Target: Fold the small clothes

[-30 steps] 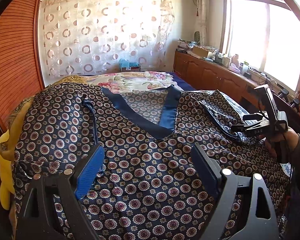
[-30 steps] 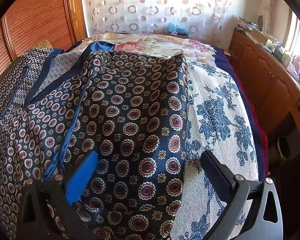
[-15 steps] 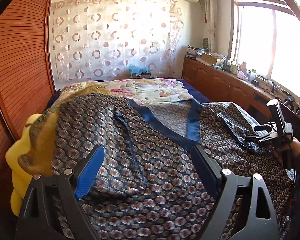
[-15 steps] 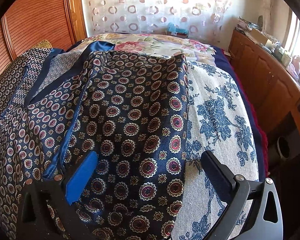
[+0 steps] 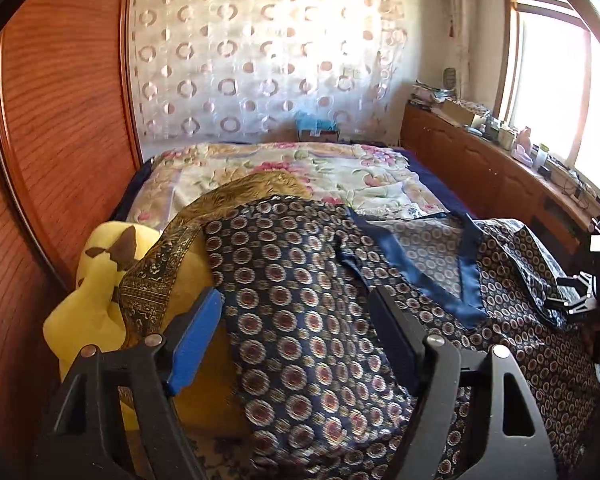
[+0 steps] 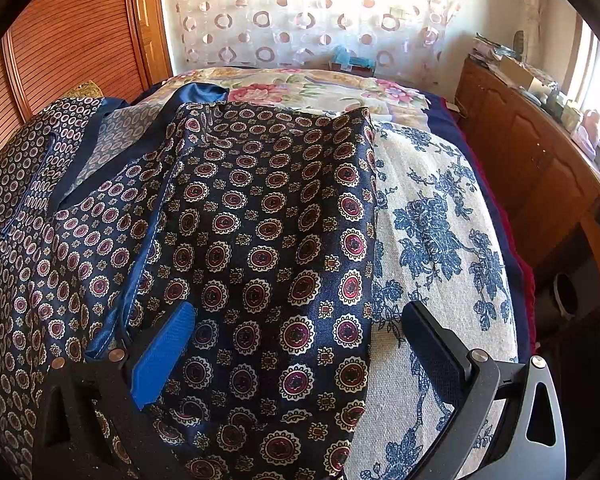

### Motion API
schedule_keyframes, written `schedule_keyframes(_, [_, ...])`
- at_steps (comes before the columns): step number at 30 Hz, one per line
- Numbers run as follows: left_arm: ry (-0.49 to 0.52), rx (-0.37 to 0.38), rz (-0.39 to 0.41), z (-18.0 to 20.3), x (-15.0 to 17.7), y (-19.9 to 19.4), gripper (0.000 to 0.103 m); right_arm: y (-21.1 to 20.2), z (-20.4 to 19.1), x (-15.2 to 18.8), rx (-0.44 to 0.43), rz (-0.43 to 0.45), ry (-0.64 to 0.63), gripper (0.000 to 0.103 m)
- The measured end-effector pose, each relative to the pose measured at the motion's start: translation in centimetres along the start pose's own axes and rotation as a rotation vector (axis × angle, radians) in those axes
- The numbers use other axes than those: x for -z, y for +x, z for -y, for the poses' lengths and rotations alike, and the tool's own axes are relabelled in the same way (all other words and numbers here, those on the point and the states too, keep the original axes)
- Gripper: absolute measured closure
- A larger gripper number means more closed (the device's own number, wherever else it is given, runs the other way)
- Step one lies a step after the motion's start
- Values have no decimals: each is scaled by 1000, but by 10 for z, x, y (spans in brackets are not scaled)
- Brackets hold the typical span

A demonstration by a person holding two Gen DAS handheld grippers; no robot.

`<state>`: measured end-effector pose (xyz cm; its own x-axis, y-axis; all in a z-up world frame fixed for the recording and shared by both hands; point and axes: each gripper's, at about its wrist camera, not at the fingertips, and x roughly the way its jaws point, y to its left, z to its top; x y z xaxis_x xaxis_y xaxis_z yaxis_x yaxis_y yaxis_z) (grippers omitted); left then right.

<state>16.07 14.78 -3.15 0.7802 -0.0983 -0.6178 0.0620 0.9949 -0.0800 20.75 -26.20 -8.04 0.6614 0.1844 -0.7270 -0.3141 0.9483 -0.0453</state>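
A navy patterned top (image 5: 308, 320) with a blue V-neck trim (image 5: 416, 272) lies spread on the bed. My left gripper (image 5: 296, 336) is open and hangs over its left shoulder edge, touching nothing. In the right wrist view the top's folded-in right sleeve (image 6: 268, 240) lies flat on the body of the top. My right gripper (image 6: 296, 340) is open just above that sleeve's lower part and holds nothing. It also shows in the left wrist view (image 5: 592, 296) at the far right.
A yellow plush toy (image 5: 96, 304) and a gold patterned cloth (image 5: 160, 272) lie at the garment's left edge, against a wooden wall panel (image 5: 60, 120). A blue-flowered cover (image 6: 432, 240) lies right of the sleeve. A wooden cabinet (image 6: 540, 168) runs along the right.
My left gripper has swung left and back, so the plush toy and gold cloth have come into view. The right gripper and the sleeve have not moved.
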Motion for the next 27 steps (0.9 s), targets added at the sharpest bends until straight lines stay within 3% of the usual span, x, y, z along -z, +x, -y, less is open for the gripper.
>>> schedule_keyframes(2, [-19,5,-25,-9,-2,10,30,0,0,0,0,0,0,0])
schedule_keyframes(4, [-38,7,-50,-16,-3,19,40,0,0,0,0,0,0,0])
schedule_keyframes(9, [-102,44,-106,-34,-6,35,50,0,0,0,0,0,-1,0])
schedule_keyframes(17, [-119,10,-190,-44,-10,57,51,0,0,0,-1,0,-1,0])
schedule_keyframes(23, [-121,48,-216,-46,-7,61,51,0,0,0,-1,1,-1,0])
schedule_keyframes(25, [-136,82,-208,-49,-7,60,66,0,0,0,-1,1,-1,0])
schedule_keyframes(27, [-154,99,-204,-52,-8,58,66,0,0,0,-1,1,-1,0])
